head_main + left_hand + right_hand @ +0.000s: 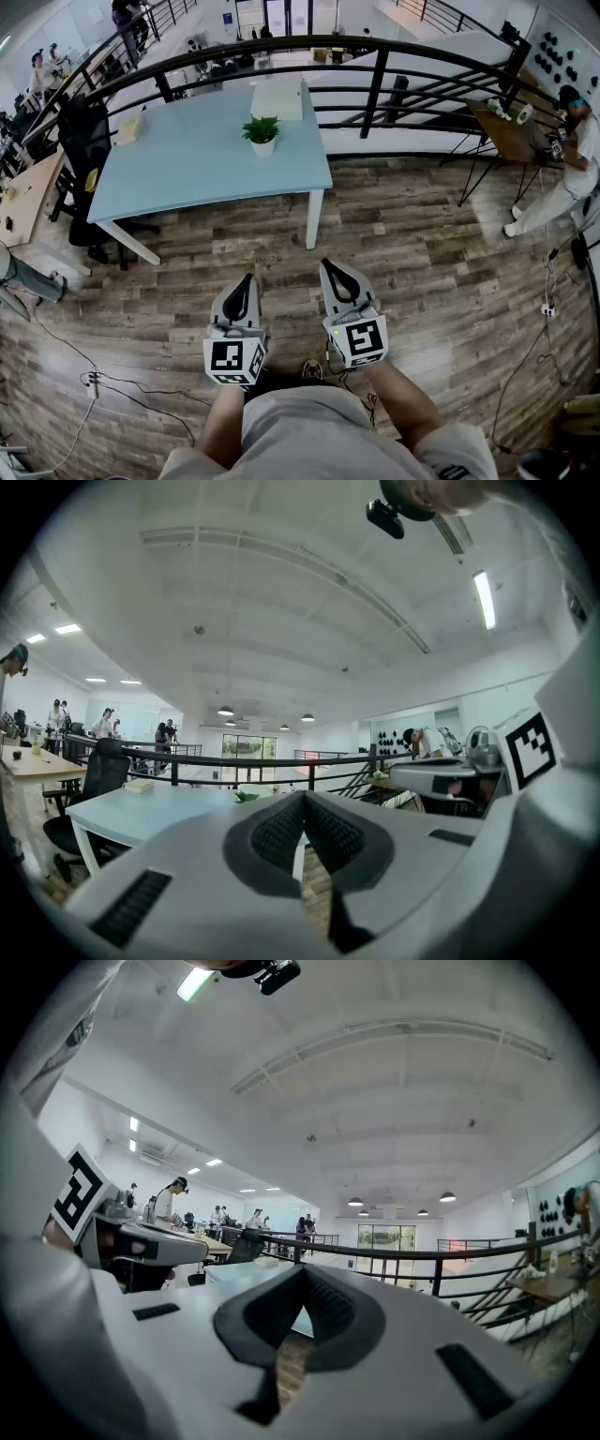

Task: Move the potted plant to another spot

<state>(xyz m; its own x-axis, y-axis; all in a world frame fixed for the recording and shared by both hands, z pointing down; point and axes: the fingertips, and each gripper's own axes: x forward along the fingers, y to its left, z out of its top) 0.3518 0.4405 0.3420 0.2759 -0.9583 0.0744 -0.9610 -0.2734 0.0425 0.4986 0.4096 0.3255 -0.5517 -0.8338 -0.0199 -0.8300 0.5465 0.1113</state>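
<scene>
Plainly, both pairs of jaws are closed tip to tip with nothing between them. The left gripper (pixel 302 801) shows only a sliver of floor through the gap behind its meeting pads, and the right gripper (pixel 302 1274) looks the same. In the head view the two are held level, side by side in front of the person's body.

The potted plant (pixel 262 134), small and green in a white pot, stands upright on the pale blue tabletop (pixel 187 169), well apart from both grippers. It sits toward the far right part, with bare surface around it.

My reading is that the task is at its very start, the approach: nothing is gripped and the plant is out of reach. The next move calls for stepping up to the tabletop and opening one pair of jaws wide enough for the pot. The jaws should then close on the pot's wall rather than on the leaves.

A flat tan box (pixel 129 128) lies near the left edge and a white board (pixel 277 98) at the far edge, so free spots look plentiful. Beyond, a black railing (pixel 375 89) curves round the wooden floor (pixel 422 253). A black chair (pixel 82 141) stands at the tabletop's left end, and a person (pixel 574 159) bends over another desk at the right.
</scene>
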